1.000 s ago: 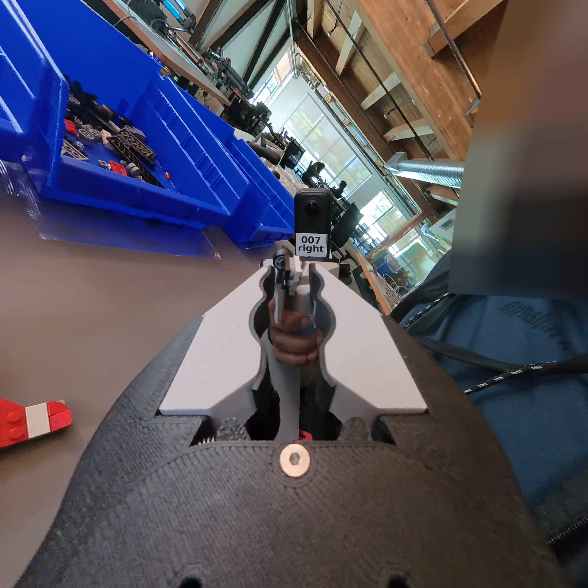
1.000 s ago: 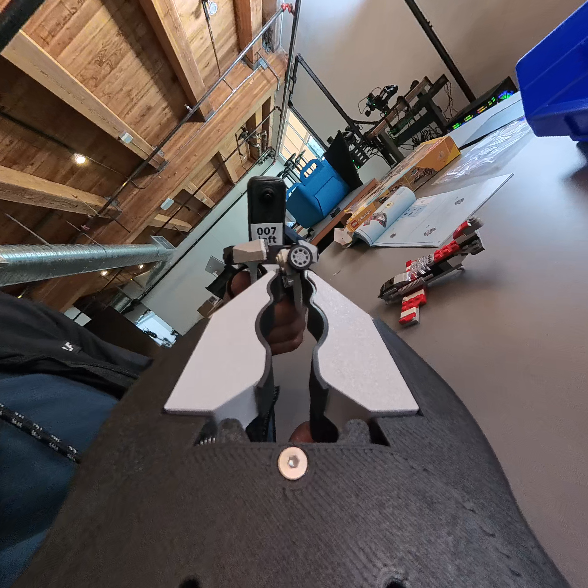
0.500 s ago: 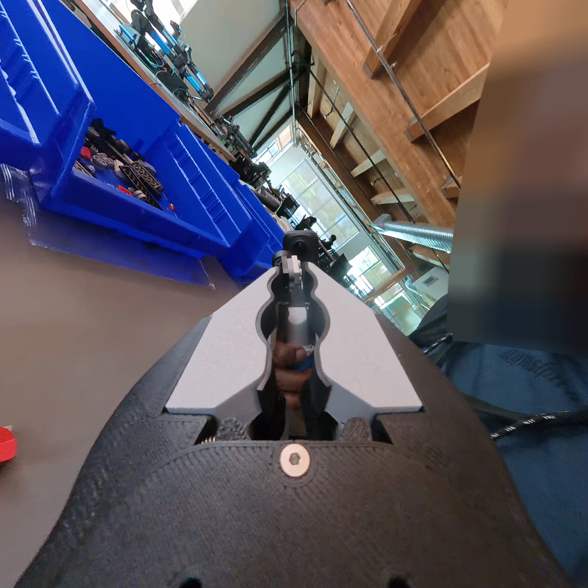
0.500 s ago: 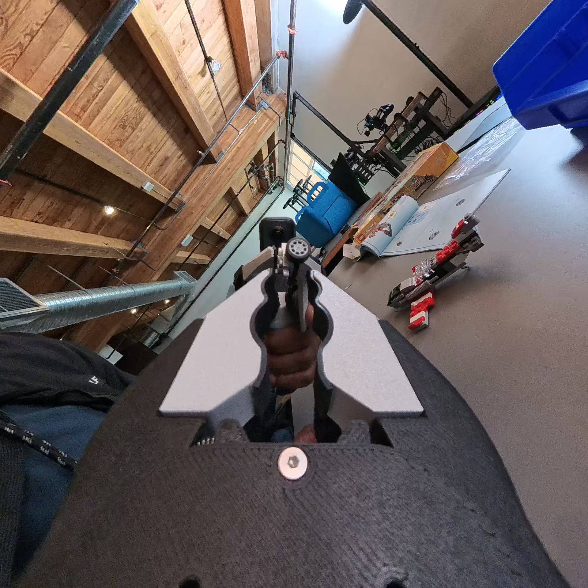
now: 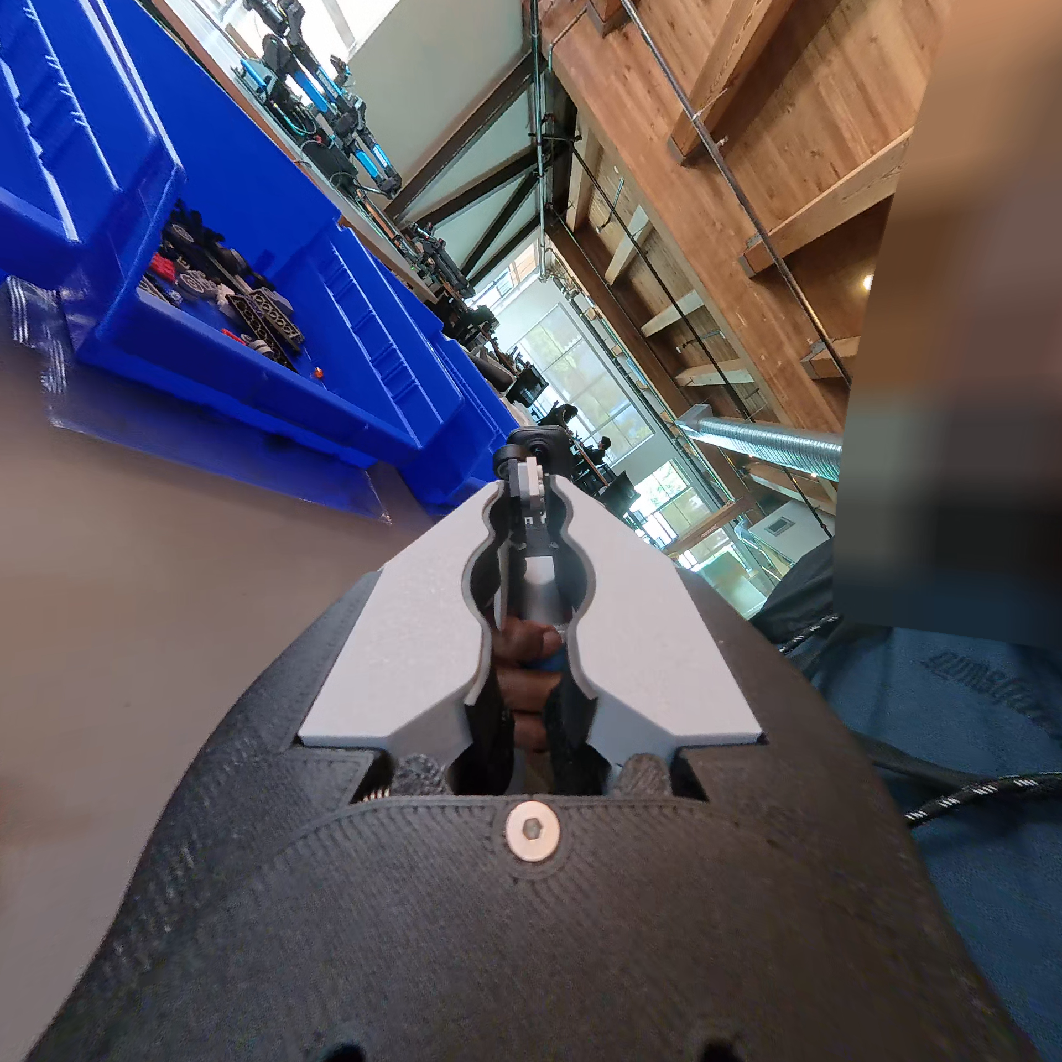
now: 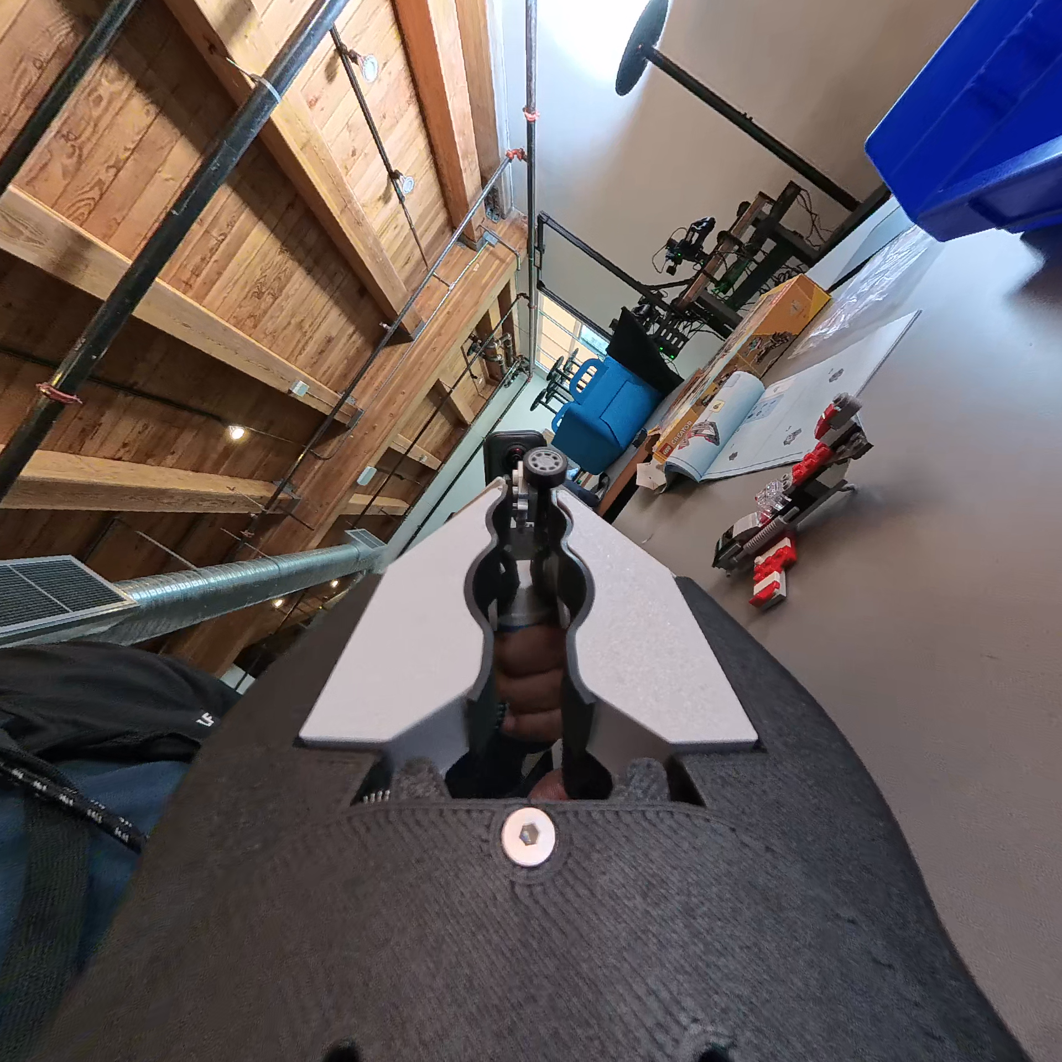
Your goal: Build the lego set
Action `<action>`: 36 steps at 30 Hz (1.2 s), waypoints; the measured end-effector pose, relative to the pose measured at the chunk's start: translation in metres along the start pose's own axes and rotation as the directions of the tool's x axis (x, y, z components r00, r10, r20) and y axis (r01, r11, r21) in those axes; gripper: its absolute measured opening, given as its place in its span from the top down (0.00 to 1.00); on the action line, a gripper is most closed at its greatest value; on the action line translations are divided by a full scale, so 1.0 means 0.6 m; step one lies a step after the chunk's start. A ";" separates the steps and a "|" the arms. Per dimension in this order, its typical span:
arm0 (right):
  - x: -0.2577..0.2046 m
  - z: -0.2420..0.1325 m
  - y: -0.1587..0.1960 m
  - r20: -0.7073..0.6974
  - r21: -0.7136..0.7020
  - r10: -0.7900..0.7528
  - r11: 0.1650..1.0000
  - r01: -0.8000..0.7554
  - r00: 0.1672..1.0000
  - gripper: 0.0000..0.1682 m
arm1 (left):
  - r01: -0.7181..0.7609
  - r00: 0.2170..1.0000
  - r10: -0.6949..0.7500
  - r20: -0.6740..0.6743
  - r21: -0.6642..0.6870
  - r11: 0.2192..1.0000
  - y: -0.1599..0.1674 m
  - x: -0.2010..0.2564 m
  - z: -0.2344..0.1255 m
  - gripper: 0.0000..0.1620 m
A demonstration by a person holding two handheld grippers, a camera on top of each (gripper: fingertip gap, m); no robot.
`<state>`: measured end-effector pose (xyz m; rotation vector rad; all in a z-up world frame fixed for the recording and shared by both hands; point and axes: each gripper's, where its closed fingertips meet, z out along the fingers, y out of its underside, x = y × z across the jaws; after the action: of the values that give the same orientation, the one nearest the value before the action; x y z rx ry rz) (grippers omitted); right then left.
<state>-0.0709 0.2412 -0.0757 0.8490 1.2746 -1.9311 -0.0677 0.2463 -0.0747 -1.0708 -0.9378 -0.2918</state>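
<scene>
Blue parts bins (image 5: 368, 322) line the grey tabletop (image 6: 948, 661), where a half-built red model (image 6: 787, 517) lies. Above it, left tongs (image 5: 531, 488) and right tongs (image 6: 531, 488) meet tip to tip, both pinched nearly closed on a small grey wheel assembly (image 6: 540, 462).

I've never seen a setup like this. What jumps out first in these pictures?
Two grey grippers point at each other in mid-air, both nipping a small wheel piece between their tips. A half-built red and black lego model lies on the table beside an open instruction booklet; blue bins hold loose parts.
</scene>
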 end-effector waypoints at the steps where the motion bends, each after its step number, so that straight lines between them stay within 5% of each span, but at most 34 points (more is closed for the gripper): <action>1: 0.000 0.000 0.000 0.000 0.002 0.003 1.000 -0.003 1.000 0.94 | -0.002 1.000 0.002 0.002 0.000 1.000 0.000 0.000 0.000 0.93; 10: 0.009 0.000 0.001 -0.013 0.005 0.047 0.999 -0.047 0.999 0.94 | -0.048 0.997 0.049 0.066 -0.014 0.999 0.002 -0.007 0.001 0.93; 14: 0.028 -0.013 -0.016 -0.065 0.061 0.074 0.996 -0.070 0.995 0.94 | -0.152 0.960 0.175 0.219 -0.119 0.981 0.015 -0.043 -0.017 0.85; 18: 0.037 -0.020 -0.025 -0.092 0.084 0.080 0.994 -0.073 0.992 0.94 | -0.283 0.793 0.472 0.386 -0.452 0.846 0.065 -0.108 -0.056 0.82; 22: 0.040 -0.018 -0.020 -0.095 0.077 0.092 0.993 -0.085 0.991 0.94 | -0.317 0.611 0.712 0.346 -0.718 0.620 0.106 -0.155 -0.089 0.83; 32: 0.044 -0.020 -0.025 -0.098 0.096 0.118 0.989 -0.108 0.988 0.93 | -0.329 0.561 0.796 0.225 -0.822 0.464 0.141 -0.174 -0.085 0.87; 36: 0.047 -0.024 -0.031 -0.064 0.139 0.192 0.974 -0.181 0.979 0.93 | -0.341 0.553 0.800 0.232 -0.813 0.472 0.139 -0.177 -0.080 0.91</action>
<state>-0.0997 0.2555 -0.0935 1.0805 1.0769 -1.8631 -0.0549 0.2227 -0.2158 -2.2542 -0.9169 0.4003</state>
